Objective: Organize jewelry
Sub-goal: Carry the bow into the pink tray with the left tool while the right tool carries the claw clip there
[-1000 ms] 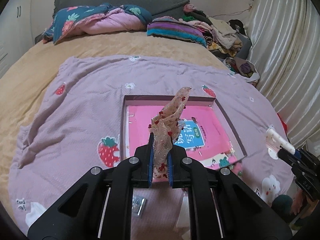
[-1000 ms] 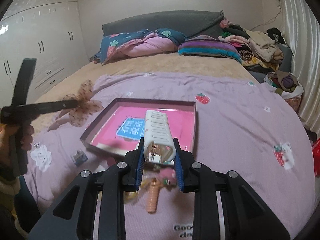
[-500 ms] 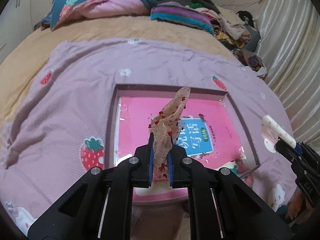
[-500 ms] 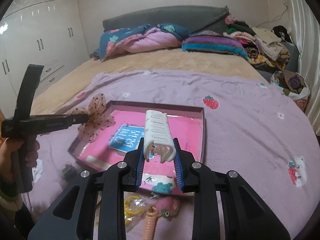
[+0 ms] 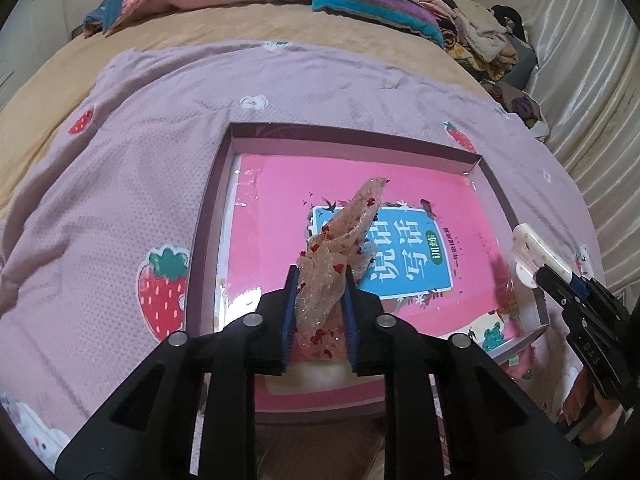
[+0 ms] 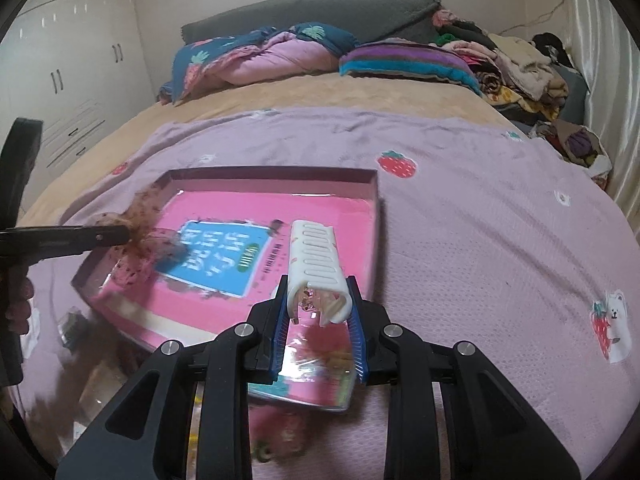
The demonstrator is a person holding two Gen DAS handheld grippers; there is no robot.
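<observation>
A sheer pink bow with red flecks stands upright between the pads of my left gripper, whose jaws are opening; the fabric still touches both pads. It hangs low over a shallow mauve tray lined with a pink book cover. My right gripper is shut on a white ribbed hair claw clip, above the tray's near right part. In the right wrist view the left gripper and bow are at the tray's left edge. In the left wrist view the right gripper holds the clip.
The tray lies on a lilac strawberry-print blanket on a bed. Pillows and a pile of clothes are at the head, a curtain on the right, a wardrobe on the left. Small blurred trinkets lie below the tray's near edge.
Both grippers have come down and forward over the tray, which now looms larger. The left jaws stand a little wider around the bow. The right grip on the clip is unchanged.
</observation>
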